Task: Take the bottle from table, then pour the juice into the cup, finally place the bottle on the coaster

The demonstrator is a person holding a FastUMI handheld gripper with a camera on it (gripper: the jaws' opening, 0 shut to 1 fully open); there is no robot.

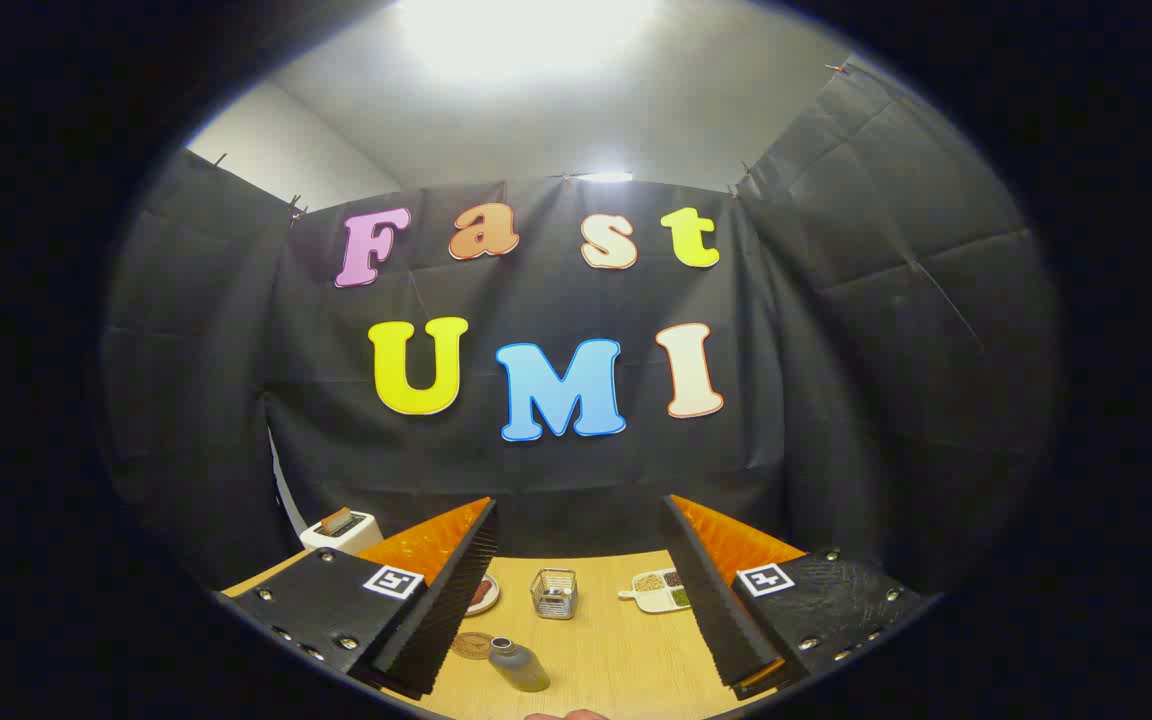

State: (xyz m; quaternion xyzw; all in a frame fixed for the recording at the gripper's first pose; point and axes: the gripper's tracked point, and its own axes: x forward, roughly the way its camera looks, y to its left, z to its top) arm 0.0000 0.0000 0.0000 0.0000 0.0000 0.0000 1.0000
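Coaster (473,645) partly behind jaws.

The gripper (581,560) is held above the light wooden table (616,655) with its fingers spread wide apart, and a small grey metal bottle (518,664) is seen between them, standing on the table with a round brown coaster (473,645) just beside it on the left. Beyond the bottle, a square clear glass cup (554,593) is set near the middle of the table, with a small round plate (482,594) to its left and a white divided dish (660,590) to its right. A white toaster (340,531) is placed at the table's far left corner, behind the left finger.
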